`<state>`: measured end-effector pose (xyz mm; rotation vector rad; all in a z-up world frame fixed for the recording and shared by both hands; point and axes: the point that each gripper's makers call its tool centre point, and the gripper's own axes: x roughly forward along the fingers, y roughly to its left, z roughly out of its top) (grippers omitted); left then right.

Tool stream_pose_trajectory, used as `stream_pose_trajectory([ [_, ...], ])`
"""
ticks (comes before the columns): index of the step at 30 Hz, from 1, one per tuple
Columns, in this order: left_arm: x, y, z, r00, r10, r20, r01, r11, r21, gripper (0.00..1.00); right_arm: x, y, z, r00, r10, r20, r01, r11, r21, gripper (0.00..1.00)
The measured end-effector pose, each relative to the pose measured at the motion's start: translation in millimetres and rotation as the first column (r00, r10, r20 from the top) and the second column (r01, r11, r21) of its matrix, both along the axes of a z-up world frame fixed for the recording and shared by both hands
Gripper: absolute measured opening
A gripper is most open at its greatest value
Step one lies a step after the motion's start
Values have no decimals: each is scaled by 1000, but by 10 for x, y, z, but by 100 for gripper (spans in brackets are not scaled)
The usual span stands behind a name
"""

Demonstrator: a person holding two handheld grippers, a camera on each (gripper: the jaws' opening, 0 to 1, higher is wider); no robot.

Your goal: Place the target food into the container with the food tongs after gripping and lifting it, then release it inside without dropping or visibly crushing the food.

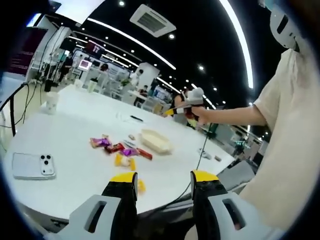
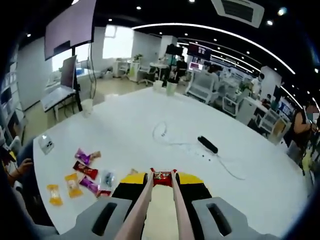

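Observation:
My right gripper [image 2: 161,181] is shut on pink food tongs [image 2: 144,200], whose tips pinch a red wrapped candy [image 2: 162,176] held in the air over the white table [image 2: 150,115]. A pale cream surface shows between the tong arms; I cannot tell if it is the container. In the left gripper view the cream oblong container [image 1: 156,141] lies on the table, with several wrapped candies [image 1: 121,148] just left of it. A hand holds the right gripper [image 1: 176,110] high above and beyond the container. My left gripper [image 1: 164,179] hangs open at the near table edge, holding nothing.
Loose candies [image 2: 82,180] lie left of the tongs. A black power strip [image 2: 207,144] and a white cable [image 2: 165,134] lie farther out. A phone [image 1: 34,165] rests near the left edge, a paper cup [image 1: 51,102] farther back. A person in a beige shirt [image 1: 290,140] stands at right.

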<state>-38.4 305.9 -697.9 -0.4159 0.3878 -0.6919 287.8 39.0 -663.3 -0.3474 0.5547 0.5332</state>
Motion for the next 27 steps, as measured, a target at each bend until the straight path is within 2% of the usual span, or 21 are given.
stream_pose_trajectory([
  [8,56,-13,65,1000,2,6,-3,1000,9,42,-52,-93,-88,1000,-19,-16,19,1000,1,22],
  [16,120,31,120,1000,-7,27,7,1000,30,42,-39,-127,-36,1000,-28,13,28,999,-23,27],
  [18,130,33,125,1000,-9,29,8,999,34,42,-50,-153,-44,999,-44,-4,44,999,-3,27],
  [23,153,14,174,999,12,42,-13,1000,15,42,-157,-67,-70,999,-39,-6,39,999,28,26],
  [27,107,-67,54,1000,-21,5,21,1000,20,42,-281,75,-176,1000,-25,-2,25,999,38,26],
])
